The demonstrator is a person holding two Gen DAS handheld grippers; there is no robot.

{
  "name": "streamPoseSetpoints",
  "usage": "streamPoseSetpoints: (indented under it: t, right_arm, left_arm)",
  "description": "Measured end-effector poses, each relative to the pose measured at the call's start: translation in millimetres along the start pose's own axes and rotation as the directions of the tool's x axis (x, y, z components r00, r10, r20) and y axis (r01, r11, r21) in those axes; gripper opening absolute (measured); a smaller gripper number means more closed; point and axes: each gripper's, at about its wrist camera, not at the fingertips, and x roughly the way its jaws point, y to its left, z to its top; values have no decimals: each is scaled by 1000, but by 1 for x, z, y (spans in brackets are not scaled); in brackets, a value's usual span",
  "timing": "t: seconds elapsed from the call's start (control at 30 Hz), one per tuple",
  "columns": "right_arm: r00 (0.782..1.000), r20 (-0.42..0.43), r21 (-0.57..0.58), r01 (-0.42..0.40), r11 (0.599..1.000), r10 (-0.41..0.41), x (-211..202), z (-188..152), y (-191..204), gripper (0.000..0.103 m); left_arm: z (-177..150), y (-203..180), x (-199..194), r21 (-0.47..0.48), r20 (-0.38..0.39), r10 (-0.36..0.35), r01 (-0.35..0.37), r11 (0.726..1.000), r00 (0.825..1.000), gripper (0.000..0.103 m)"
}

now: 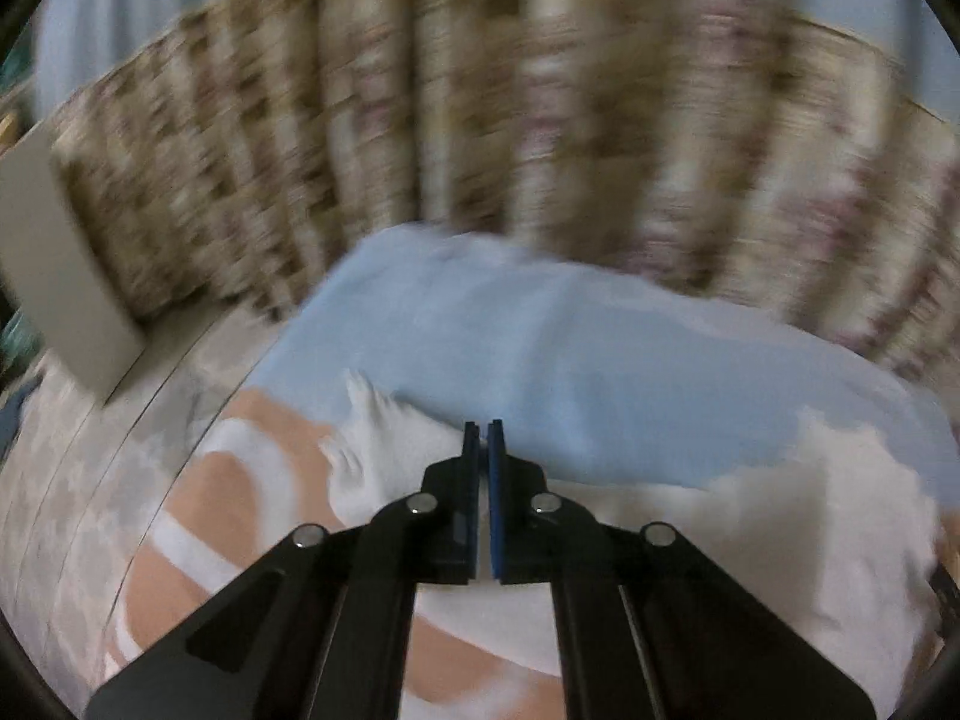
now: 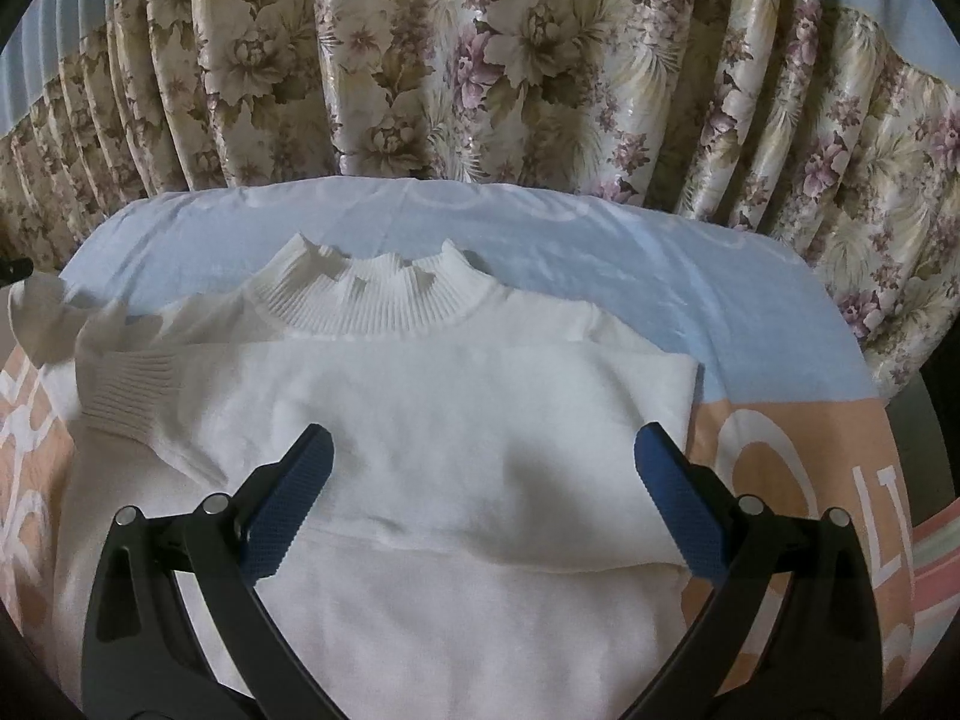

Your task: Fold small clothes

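Lying flat on a bedspread (image 2: 750,324) of pale blue and peach, a white sweater (image 2: 432,420) is seen from the right wrist camera, its ribbed collar (image 2: 372,300) turned toward the far edge of the bed, where a flowered curtain (image 2: 480,60) hangs. One sleeve is folded across the chest, and its ribbed cuff (image 2: 126,390) is laid near the left side of the garment. The right gripper (image 2: 483,456) is held just above the folded sleeve, its blue-padded fingers (image 2: 288,510) spread wide and nothing caught between them. In the blurred left wrist view, the left gripper (image 1: 485,438) is shown with its fingers drawn almost together, only a thin slit being left between the pads. A bunched piece of white knit (image 1: 384,450) is seen right at the fingertips; whether it is actually pinched cannot be told. The blue part of the bedspread (image 1: 600,348) lies beyond it.
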Motion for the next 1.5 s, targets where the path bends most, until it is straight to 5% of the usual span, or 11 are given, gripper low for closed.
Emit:
streamPoseSetpoints:
  t: [0.13,0.3,0.43,0.5,0.6,0.73,1.0,1.17,1.4,1.47,1.5]
  right_arm:
    - [999,-21,60,-25,998,26,5,-4,-14,100]
    - [998,-43,122,-37,992,43,9,-10,-32,98]
    - [998,-53,116,-23,993,29,12,-15,-39,98]
    - [998,-60,119,-22,993,29,14,-17,-43,98]
    - [996,-73,131,-42,990,52,19,-18,-47,97]
    - [991,-81,123,-94,988,105,23,-16,-40,94]
    - [977,-77,19,-199,980,200,24,-3,12,86]
    - [960,-76,-89,-275,957,269,22,19,59,77]
    - [914,-162,-133,-393,910,371,52,50,118,64]
    - [905,-206,-141,-404,904,372,67,53,132,50]
    - [895,-238,-143,-416,898,376,75,53,137,27]
  left_arm:
    - [-15,-80,-20,117,2,-139,138,984,990,2]
    - [-57,-173,-11,210,-104,-273,290,934,956,2]
    - [-93,-220,4,294,-212,-301,355,888,930,0]
    - [-106,-232,12,328,-245,-267,339,882,932,1]
    - [-114,-225,6,347,-238,-259,331,878,936,3]
    - [-106,-195,-14,356,-136,-205,241,903,969,57]
    - [-63,-123,6,231,-92,-44,65,971,995,57]
    - [-61,-89,42,216,-180,57,-17,976,982,60]
    - [-70,-81,47,190,-205,32,8,982,978,60]
    - [-70,-81,47,189,-207,31,9,982,978,60]
    - [-69,-81,48,190,-206,30,10,982,978,60]
